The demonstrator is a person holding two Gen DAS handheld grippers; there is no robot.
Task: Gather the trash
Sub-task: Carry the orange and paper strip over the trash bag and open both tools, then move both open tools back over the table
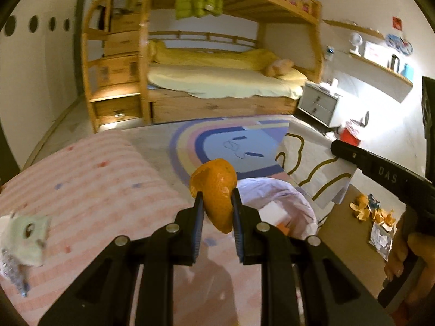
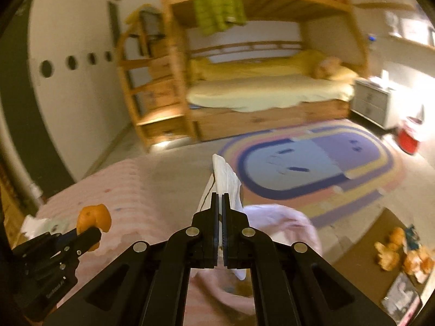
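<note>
Left gripper (image 1: 217, 203): jaws clamped on an orange peel (image 1: 216, 190), centre of the left wrist view; the same peel appears at lower left in the right wrist view.

Right gripper (image 2: 219, 203): jaws closed on a white tissue (image 2: 225, 179), centre of its view.

Below both, a pink-lined bag (image 1: 282, 203) stands open beside a pink striped cover (image 1: 95, 179).

More peels (image 1: 375, 212) and wrappers (image 1: 380, 240) lie on the floor, lower right.
</note>
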